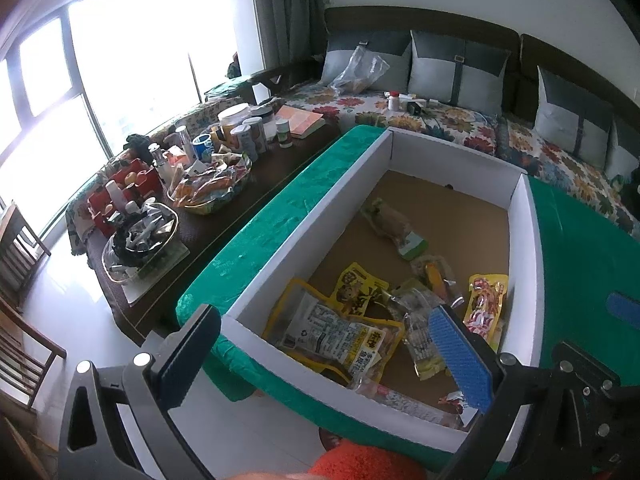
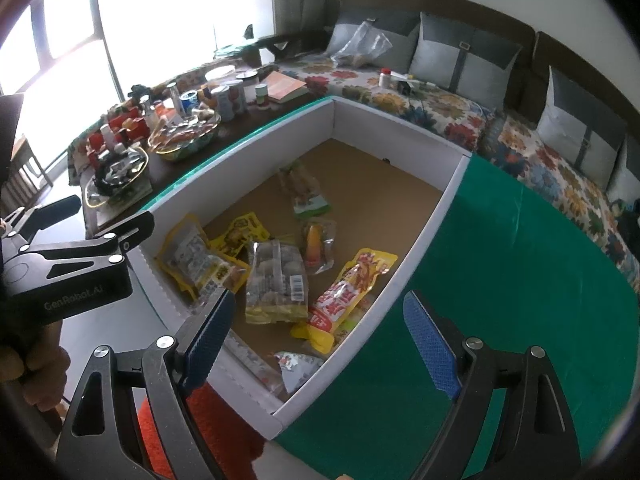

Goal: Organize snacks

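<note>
The left claw [image 1: 324,344] and right claw [image 2: 320,334] both gape wide, holding nothing. Crinkly plastic snack packs [image 2: 276,280] lie inside the white cardboard box [image 2: 420,236] on the green-covered counter [image 2: 500,280].

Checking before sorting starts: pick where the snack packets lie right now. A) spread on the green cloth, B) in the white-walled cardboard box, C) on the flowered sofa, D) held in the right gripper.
B: the snack packets lie on the brown floor of the white-walled box; the right gripper stands open and empty.
</note>
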`<state>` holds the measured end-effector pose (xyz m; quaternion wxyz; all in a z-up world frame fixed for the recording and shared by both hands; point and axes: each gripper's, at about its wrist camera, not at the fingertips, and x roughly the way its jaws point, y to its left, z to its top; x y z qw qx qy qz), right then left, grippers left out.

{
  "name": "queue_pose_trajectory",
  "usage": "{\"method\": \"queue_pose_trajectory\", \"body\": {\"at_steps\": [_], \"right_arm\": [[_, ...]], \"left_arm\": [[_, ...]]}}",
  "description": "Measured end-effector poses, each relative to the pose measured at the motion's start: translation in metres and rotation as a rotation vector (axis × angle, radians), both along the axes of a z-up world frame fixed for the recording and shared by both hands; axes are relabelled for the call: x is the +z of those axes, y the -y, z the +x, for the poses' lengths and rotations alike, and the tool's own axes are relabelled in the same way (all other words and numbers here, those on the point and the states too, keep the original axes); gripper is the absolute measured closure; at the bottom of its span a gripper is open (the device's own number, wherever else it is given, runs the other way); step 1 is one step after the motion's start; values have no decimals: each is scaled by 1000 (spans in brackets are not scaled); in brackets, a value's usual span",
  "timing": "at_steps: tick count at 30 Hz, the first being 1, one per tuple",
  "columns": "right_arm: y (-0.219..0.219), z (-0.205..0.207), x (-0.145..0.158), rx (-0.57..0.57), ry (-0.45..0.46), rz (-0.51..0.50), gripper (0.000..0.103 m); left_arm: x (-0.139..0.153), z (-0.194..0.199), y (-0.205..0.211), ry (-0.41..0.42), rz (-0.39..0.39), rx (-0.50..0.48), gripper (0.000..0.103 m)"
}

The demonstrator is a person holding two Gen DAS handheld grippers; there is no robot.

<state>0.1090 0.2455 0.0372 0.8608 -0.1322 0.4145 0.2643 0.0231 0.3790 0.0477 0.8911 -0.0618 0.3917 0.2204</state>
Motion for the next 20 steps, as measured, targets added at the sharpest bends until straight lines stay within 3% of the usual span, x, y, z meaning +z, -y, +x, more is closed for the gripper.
{"method": "queue_pose_trajectory", "body": {"at_steps": [20], "right_arm": [[1, 0, 0, 2, -5, -4, 14]], "left_arm": [[-5, 2, 1, 9, -29, 15, 0]]}}
